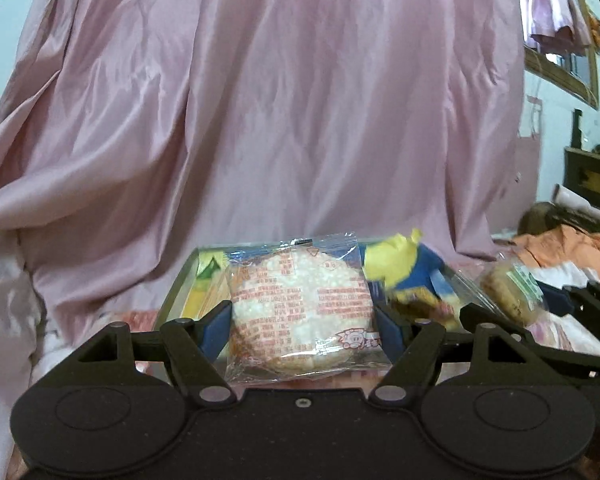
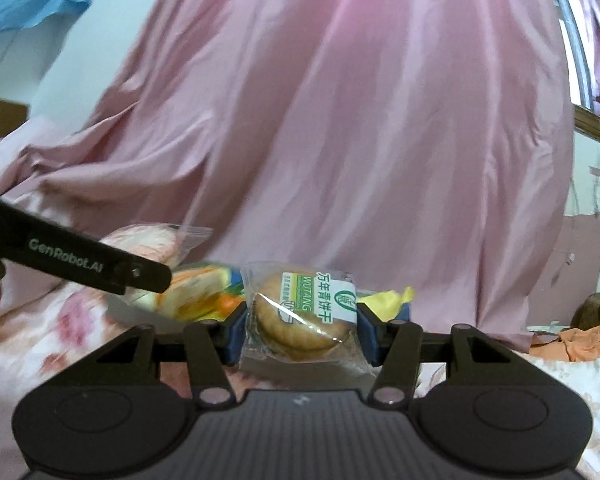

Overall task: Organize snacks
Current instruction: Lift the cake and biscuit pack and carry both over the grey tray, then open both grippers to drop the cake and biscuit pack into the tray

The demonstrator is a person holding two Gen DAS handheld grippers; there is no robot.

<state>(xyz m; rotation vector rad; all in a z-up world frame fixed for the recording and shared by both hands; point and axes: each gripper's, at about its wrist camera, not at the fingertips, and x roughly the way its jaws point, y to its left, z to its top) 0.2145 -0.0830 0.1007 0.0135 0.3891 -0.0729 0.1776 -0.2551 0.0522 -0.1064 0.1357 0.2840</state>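
Observation:
My left gripper (image 1: pixel 302 320) is shut on a clear-wrapped white rice cracker pack with red print (image 1: pixel 300 308), held upright in front of a shallow tray (image 1: pixel 180 284). The tray holds a yellow-green pack (image 1: pixel 208 280) and a blue-and-yellow pack (image 1: pixel 404 272). My right gripper (image 2: pixel 300 328) is shut on a round biscuit pack with a green-and-white label (image 2: pixel 304 312). That pack and gripper also show at the right of the left wrist view (image 1: pixel 508 292). The left gripper's arm (image 2: pixel 80 264) crosses the left of the right wrist view, with the rice cracker pack (image 2: pixel 152 240) behind it.
A large pink draped cloth (image 1: pixel 300 100) fills the background. A floral bedspread (image 2: pixel 60 328) lies underneath. Orange clothing (image 1: pixel 568 252) is piled at the right. A sandwich-like pack (image 2: pixel 196 292) and yellow wrapper (image 2: pixel 388 300) lie behind my right gripper.

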